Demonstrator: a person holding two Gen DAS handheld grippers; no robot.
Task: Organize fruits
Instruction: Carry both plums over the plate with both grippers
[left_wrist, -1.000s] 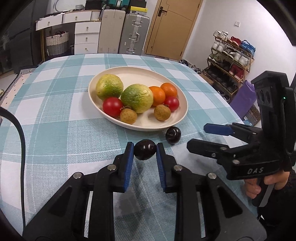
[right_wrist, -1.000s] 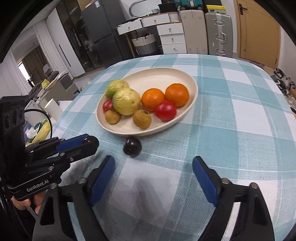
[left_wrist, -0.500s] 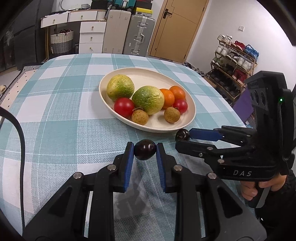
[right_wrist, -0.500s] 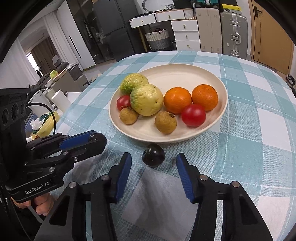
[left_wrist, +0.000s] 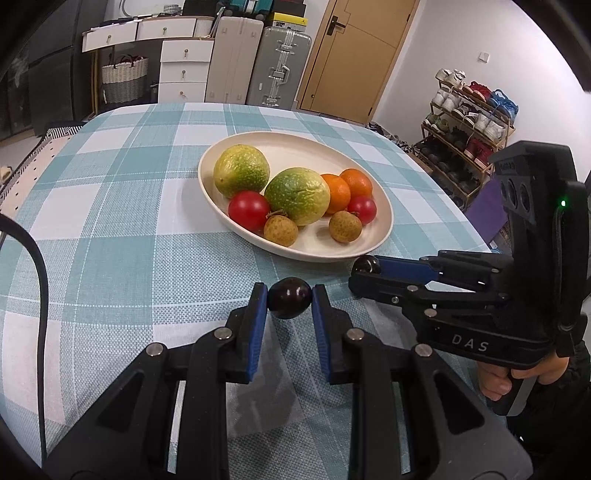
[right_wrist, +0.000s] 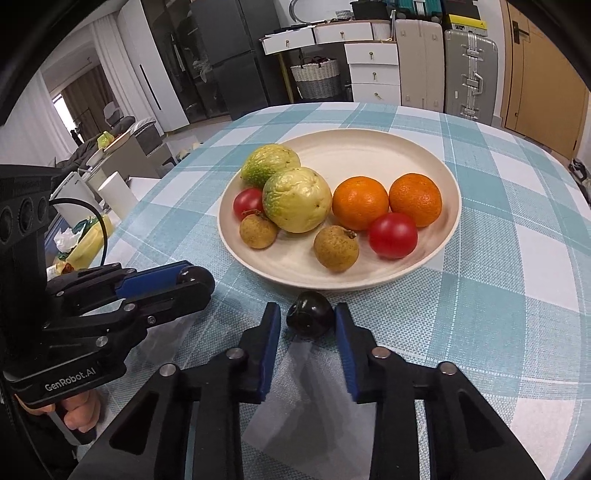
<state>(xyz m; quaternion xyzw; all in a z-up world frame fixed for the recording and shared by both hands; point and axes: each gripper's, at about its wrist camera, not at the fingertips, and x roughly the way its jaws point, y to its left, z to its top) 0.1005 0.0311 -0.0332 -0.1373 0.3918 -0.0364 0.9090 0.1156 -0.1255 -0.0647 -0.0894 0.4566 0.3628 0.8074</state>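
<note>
A cream plate (left_wrist: 295, 142) (right_wrist: 369, 151) holds two green-yellow fruits (left_wrist: 297, 195), two oranges (right_wrist: 360, 202), two red tomatoes (right_wrist: 392, 235) and two brown longans (right_wrist: 336, 248). My left gripper (left_wrist: 289, 295) is shut on a dark plum (left_wrist: 289, 303), held just above the cloth in front of the plate. My right gripper (right_wrist: 306, 314) is closing on a second dark plum (right_wrist: 310, 319) by the plate's near rim; its blue pads (right_wrist: 341, 332) sit against the plum's sides. Each gripper shows from the side in the other's view, the right gripper (left_wrist: 365, 266) and the left gripper (right_wrist: 195, 277).
A teal and white checked cloth (left_wrist: 129, 229) covers the round table. A black cable (left_wrist: 35, 266) hangs at the left. Drawers, suitcases (left_wrist: 277, 66) and a shoe rack (left_wrist: 469, 122) stand beyond the table. A hand (left_wrist: 517, 376) holds the right gripper's handle.
The right gripper moved in toward the plate and its wide jaws came together around the second dark plum. The left gripper kept still with its plum.
</note>
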